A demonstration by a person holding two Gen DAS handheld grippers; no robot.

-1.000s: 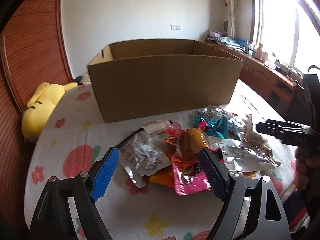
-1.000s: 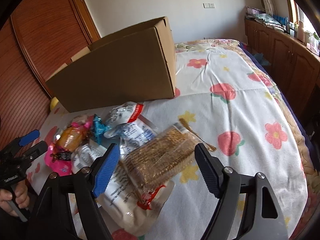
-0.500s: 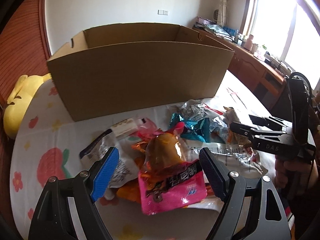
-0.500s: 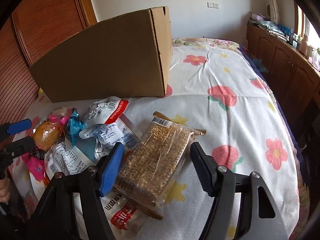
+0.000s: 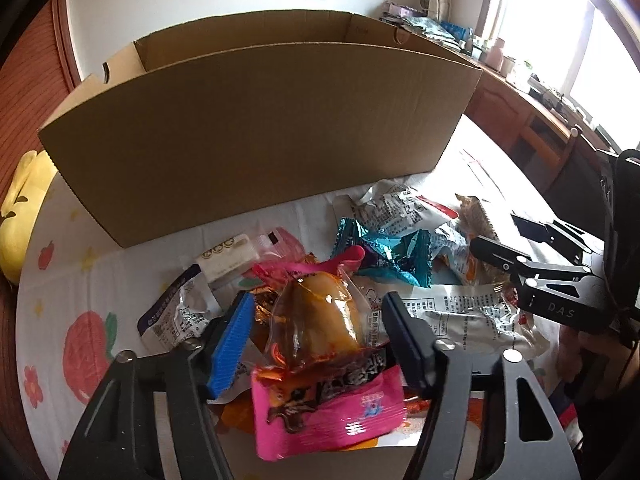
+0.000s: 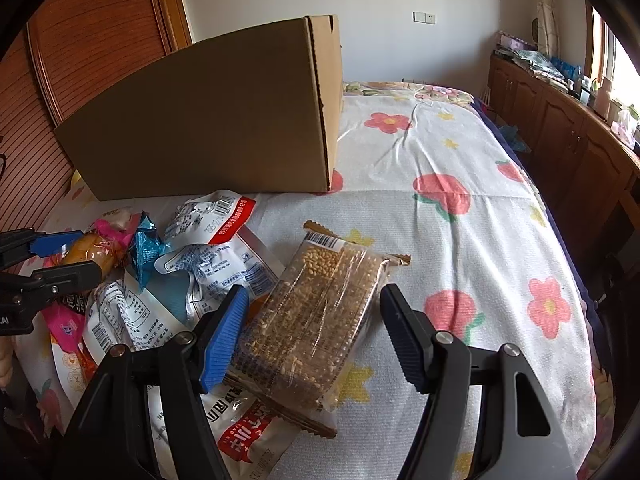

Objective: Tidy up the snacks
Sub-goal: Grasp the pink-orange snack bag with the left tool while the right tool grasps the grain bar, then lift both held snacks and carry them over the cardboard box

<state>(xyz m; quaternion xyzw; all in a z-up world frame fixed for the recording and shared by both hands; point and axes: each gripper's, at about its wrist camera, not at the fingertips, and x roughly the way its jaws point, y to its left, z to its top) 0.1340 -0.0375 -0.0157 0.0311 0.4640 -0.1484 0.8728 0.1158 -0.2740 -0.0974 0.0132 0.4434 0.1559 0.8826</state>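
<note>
A pile of snack packets lies on the flowered bedsheet (image 6: 460,240) in front of an open cardboard box (image 5: 256,128), which also shows in the right wrist view (image 6: 208,120). My left gripper (image 5: 318,332) is open, its jaws either side of a clear orange-brown snack packet (image 5: 316,320) that lies on a pink packet (image 5: 332,412). My right gripper (image 6: 312,328) is open around a clear pack of seed crackers (image 6: 312,320). The left gripper also shows in the right wrist view (image 6: 60,256), and the right gripper in the left wrist view (image 5: 504,240).
Teal wrappers (image 5: 396,252) and white printed bags (image 6: 208,256) lie between the two grippers. A yellow plush toy (image 5: 18,208) sits at the bed's left edge. Wooden cabinets (image 6: 560,132) run along the right wall under the window.
Both grippers have moved forward and down into the pile. The left now straddles the orange-brown packet, the right straddles the cracker pack. The jaws stay open.
</note>
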